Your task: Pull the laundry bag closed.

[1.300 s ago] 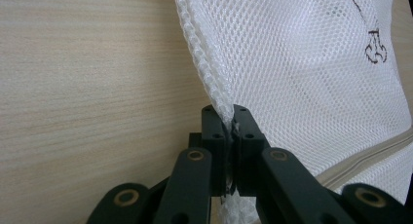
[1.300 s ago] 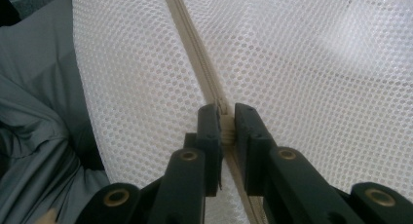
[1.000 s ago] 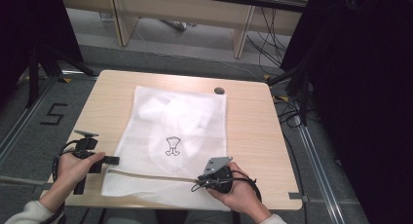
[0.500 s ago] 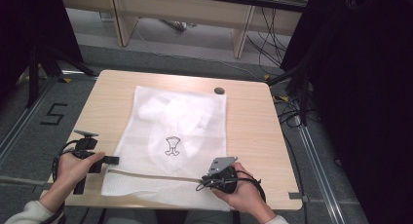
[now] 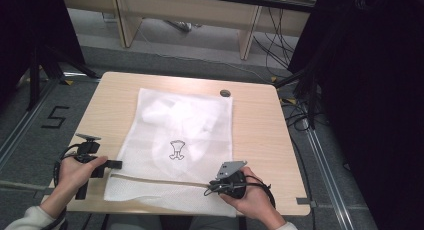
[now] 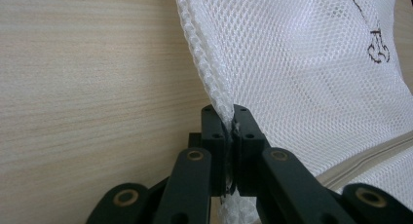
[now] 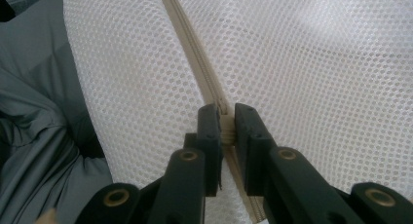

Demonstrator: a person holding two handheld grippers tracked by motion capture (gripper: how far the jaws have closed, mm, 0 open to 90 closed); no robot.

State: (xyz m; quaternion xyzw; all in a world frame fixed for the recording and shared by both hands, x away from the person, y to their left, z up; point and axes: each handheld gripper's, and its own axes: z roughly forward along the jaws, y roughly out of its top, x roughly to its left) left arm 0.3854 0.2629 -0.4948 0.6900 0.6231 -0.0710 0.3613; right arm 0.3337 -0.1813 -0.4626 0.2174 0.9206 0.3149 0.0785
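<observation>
1. Centrally on the table (image 5: 260,125) lies a white mesh laundry bag (image 5: 185,135), flat, its near edge hanging just over the table's near edge. A small dark printed emblem (image 5: 176,150) sits near the bag's middle; pale contents show faintly through the mesh beyond it.
2. Zipper (image 5: 160,180): a beige line across the bag's near end, running from its left edge toward its right.
3. Right gripper (image 5: 220,186): jaws clenched on the zipper pull (image 7: 226,126), at the right end of the zipper line. Compared with the high views a second and half a second back, this gripper has shifted only slightly along the zipper; the bag's outline is unchanged. Judgement: the zip run is at or near its end stop, or only just starting; which one I cannot tell.
4. Left gripper (image 5: 114,164): jaws clenched on the bag's left edge seam (image 6: 229,119), just by the zipper's left end. No shift from the earlier high views. Judgement: it serves as an anchor, keeping the mesh taut.
5. View differences: the right gripper view shows the pull pinched between the pads, with grey clothing (image 7: 39,112) of the person beyond the bag's edge; the high view is too coarse to show that pinch. The left gripper view shows the doubled mesh hem lifted off the table; the high view reads it as flat.
</observation>
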